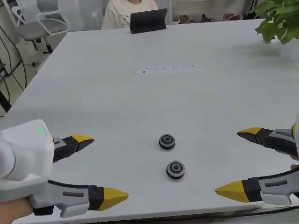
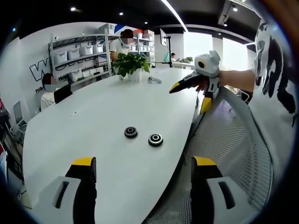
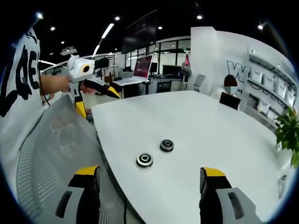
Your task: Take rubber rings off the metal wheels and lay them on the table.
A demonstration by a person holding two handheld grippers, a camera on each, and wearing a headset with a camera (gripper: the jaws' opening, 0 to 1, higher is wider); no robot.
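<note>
My left gripper point(image 1: 108, 167) has its fingers spread wide apart, and they hold nothing. My right gripper point(image 1: 228, 162) is the same: fingers wide apart, nothing in them. Both hang over the near edge of the surface point(image 1: 140, 93), one on each side, with their yellow tips pointing in at each other.

The two metal wheels lie flat on the surface in the gap between the two grippers. No finger touches them. The near wheel point(image 1: 175, 169) is close to my edge. The far wheel point(image 1: 167, 141) sits just behind it, a little to the left. They are near each other but do not touch. The black rubber rings point(image 1: 160, 141) are on the wheels, around the outside.

In the left gripper view, both wheels lie ahead of the open fingers and well apart from them. The right gripper point(image 2: 188, 99) shows past them, held in a hand. In the right gripper view, the wheels again lie ahead of the open fingers. The left gripper point(image 3: 99, 104) shows on the other side.

Farther off, a green plant point(image 1: 278, 21) stands at the far right corner of the surface. A person point(image 1: 128, 11) sits at the far end behind a dark tablet point(image 1: 148, 21).
</note>
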